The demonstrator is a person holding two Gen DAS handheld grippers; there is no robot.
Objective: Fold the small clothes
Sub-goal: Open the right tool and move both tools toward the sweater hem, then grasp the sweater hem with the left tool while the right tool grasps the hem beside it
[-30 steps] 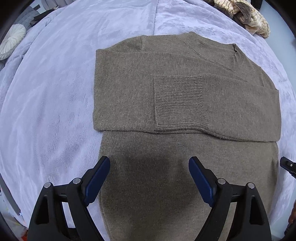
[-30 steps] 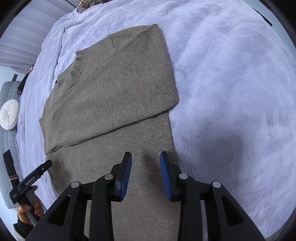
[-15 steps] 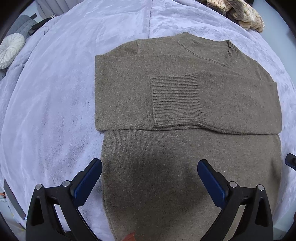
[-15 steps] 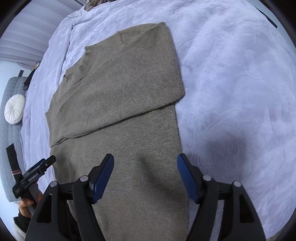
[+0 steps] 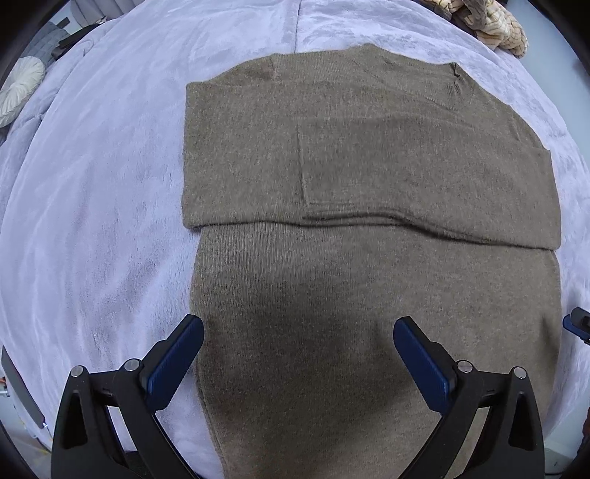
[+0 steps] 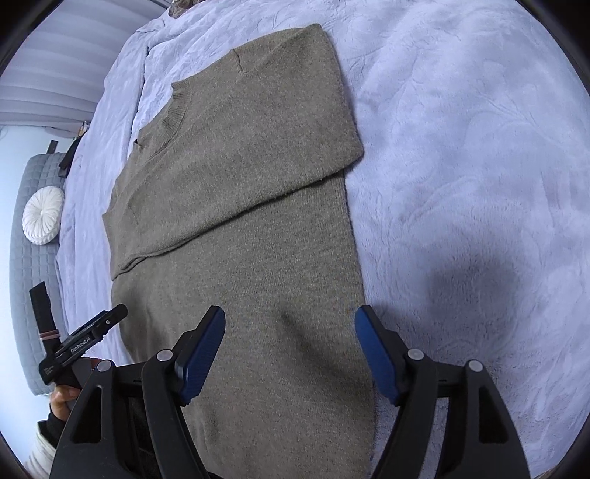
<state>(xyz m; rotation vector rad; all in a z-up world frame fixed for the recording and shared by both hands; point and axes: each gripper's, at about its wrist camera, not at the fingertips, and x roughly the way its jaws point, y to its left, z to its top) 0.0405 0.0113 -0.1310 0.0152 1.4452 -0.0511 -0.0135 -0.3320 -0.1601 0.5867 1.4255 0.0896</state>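
A brown knit sweater (image 5: 361,228) lies flat on a lavender plush blanket (image 5: 92,206), both sleeves folded across its chest. My left gripper (image 5: 298,353) is open and empty over the sweater's lower left part, its left pad at the sweater's side edge. My right gripper (image 6: 291,350) is open and empty over the lower right part of the sweater (image 6: 250,191). The left gripper (image 6: 88,339) also shows at the lower left of the right wrist view, held by a hand. The sweater's hem is hidden below both views.
A pile of beige and brown clothes (image 5: 490,22) lies at the blanket's far right. A round white cushion (image 6: 42,215) rests on a grey quilted seat (image 6: 25,294) beyond the blanket (image 6: 461,165). The right gripper's tip (image 5: 579,324) peeks in at the right edge.
Both grippers have opened wider, the right one from nearly shut. Both have moved a little toward the sweater's hem end.
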